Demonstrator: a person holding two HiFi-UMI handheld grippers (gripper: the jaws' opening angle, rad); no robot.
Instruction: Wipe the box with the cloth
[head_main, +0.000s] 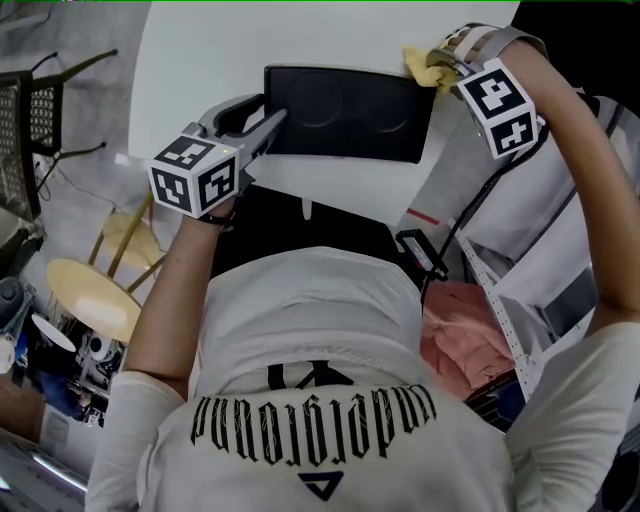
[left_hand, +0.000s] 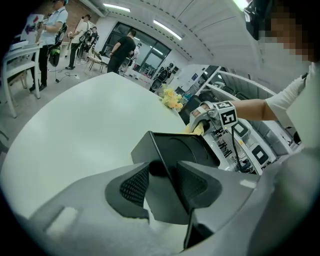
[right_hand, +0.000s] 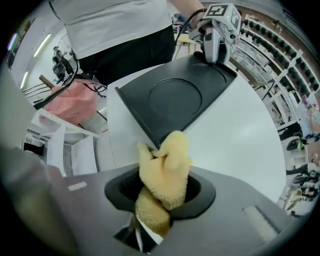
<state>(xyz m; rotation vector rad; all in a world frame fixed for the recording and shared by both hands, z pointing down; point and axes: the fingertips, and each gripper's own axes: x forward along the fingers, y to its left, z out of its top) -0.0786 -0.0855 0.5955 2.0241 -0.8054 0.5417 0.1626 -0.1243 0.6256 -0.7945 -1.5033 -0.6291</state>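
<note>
The wipe looks barely begun, or at one end of a stroke. The cloth (head_main: 424, 66) touches the rim at the far right corner of the box (head_main: 350, 112), and no streak or smear tells wiped from unwiped, so most of the inside seems left to do.

The right tongs (right_hand: 159, 192) are clamped on the cloth, a yellow, nubby wad bunched up past their tips. The left tongs (left_hand: 162, 177) are closed on the box's left wall, one jaw inside and one outside, which looks like steadying.

The box is black, shallow and rectangular, with thin walls, a matte plastic-looking skin and two round recesses in its floor. It lies on a smooth white surface (head_main: 200, 60) with a curved edge.
</note>
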